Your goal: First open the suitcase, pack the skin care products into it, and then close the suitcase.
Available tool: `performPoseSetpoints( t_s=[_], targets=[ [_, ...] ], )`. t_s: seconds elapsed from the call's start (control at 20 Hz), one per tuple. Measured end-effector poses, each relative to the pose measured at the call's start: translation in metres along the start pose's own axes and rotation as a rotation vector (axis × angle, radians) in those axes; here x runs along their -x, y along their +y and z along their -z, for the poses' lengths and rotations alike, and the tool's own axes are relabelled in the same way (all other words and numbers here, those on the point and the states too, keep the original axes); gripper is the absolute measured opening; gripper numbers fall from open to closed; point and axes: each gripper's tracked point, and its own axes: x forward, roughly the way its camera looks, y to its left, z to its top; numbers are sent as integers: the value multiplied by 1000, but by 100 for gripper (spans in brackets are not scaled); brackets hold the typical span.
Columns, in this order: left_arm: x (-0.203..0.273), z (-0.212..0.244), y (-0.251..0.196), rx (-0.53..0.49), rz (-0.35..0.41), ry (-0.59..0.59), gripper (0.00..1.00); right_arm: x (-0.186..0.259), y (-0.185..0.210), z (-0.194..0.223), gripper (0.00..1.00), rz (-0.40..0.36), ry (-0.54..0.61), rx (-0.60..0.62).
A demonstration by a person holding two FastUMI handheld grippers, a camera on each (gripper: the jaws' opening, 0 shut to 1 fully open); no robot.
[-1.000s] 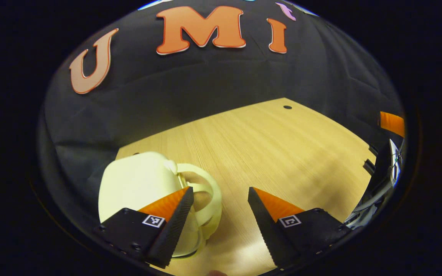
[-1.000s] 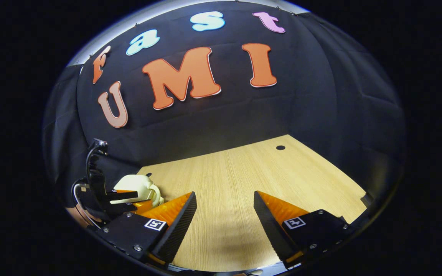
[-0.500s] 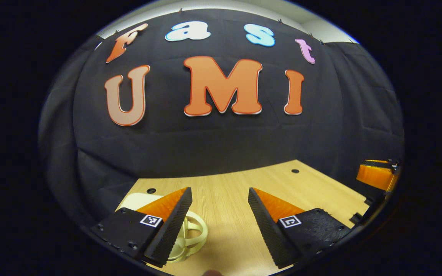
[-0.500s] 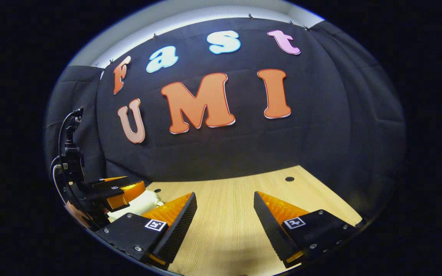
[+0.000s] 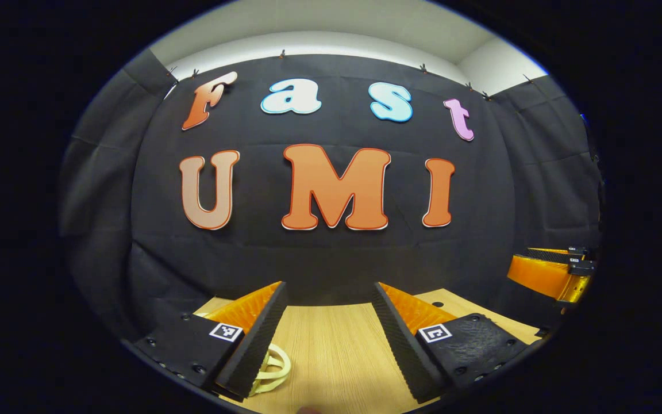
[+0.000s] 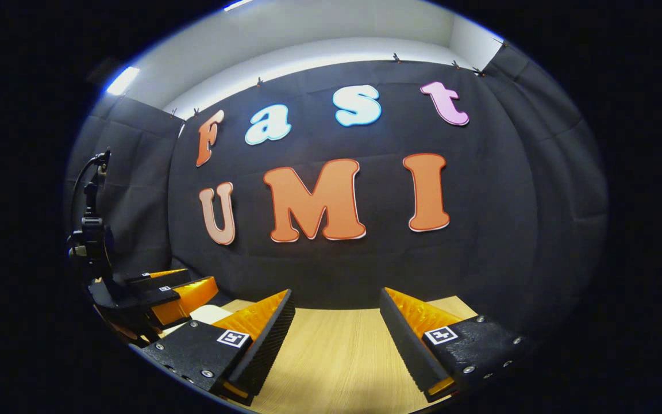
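A: status? near stuff first

B: left gripper view, bottom centre: left gripper (image 5: 328, 339) fingers spread, nothing between them. right gripper view, same spot: right gripper (image 6: 335, 345) fingers also spread and empty

A: suitcase?

B: pale handle loop (image 5: 270, 368) peeks out at lower left of the left gripper view, just behind the left finger, on the wooden table (image 5: 331, 356). I take it for the suitcase handle. In the right gripper view a cream sliver of the suitcase (image 6: 207, 313) sits lower left, under the other gripper's fingers

A: open or closed?

B: can't tell, too little of it visible. no skin care products in sight either

A: so progress?

B: my read: either done or not started. both cameras tilted up at the black cloth wall (image 6: 480, 230), far back, so the frames can't settle it
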Motion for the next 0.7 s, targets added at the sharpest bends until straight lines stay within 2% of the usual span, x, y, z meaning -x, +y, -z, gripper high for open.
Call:
performPoseSetpoints(
  t_s=[0.2,0.3,0.55,0.6,0.7],
  targets=[
    [-10,3,23,66,-45,-28,96,-17,1,-1,95,50,-26,65],
    [-19,14,27,72,-43,-25,98,-26,1,1,95,65,-40,94],
    [-48,28,30,41,3,-17,98,-55,-4,18,95,95,-4,113],
    [-54,28,27,33,21,-23,94,-60,-7,20,95,104,2,117],
    [-68,23,21,7,55,-44,98,-68,-11,21,95,124,12,123]
  ],
)
